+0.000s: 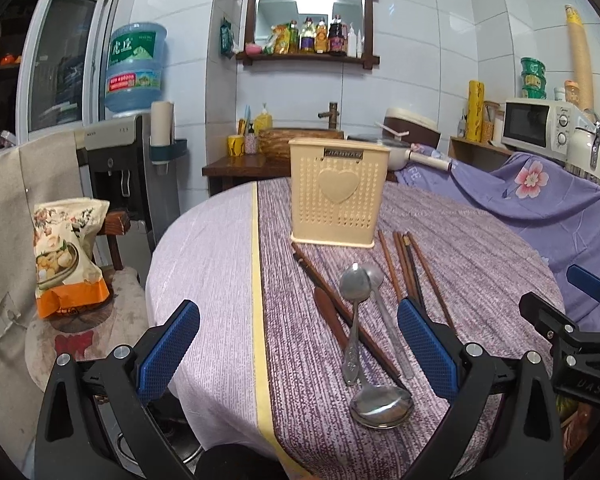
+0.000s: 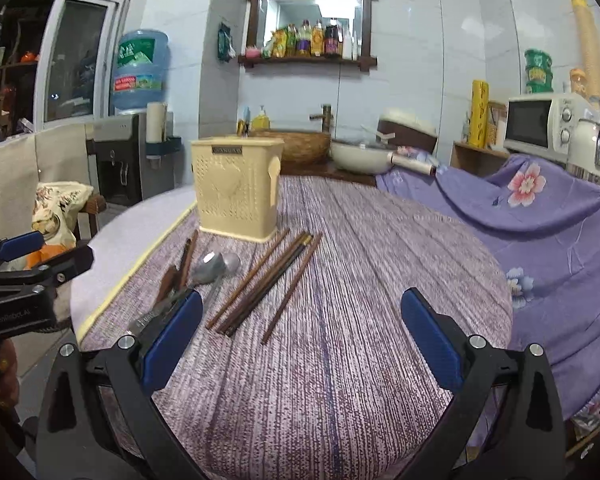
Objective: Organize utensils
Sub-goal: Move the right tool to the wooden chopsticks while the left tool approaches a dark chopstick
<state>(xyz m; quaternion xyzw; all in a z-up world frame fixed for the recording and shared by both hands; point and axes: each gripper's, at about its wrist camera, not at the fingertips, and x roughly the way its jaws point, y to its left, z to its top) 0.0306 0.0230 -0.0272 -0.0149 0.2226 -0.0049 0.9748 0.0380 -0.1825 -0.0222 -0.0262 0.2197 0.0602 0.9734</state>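
Both grippers, left (image 1: 298,354) and right (image 2: 302,338), are held wide apart and empty above the table (image 2: 340,380).

Spoons (image 1: 356,292) and chopsticks (image 2: 268,280) are laid loose on the cloth, just before the holder (image 1: 339,192); nothing is set between. A snack bag (image 1: 66,252) is propped well left.

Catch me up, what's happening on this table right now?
A person holds a claw in each hand over the round table. Both the left claw and right claw are open and empty. Spoons and chopsticks lie loose on the cloth in front of the cream utensil holder. Nothing visibly sticks out of the holder yet.
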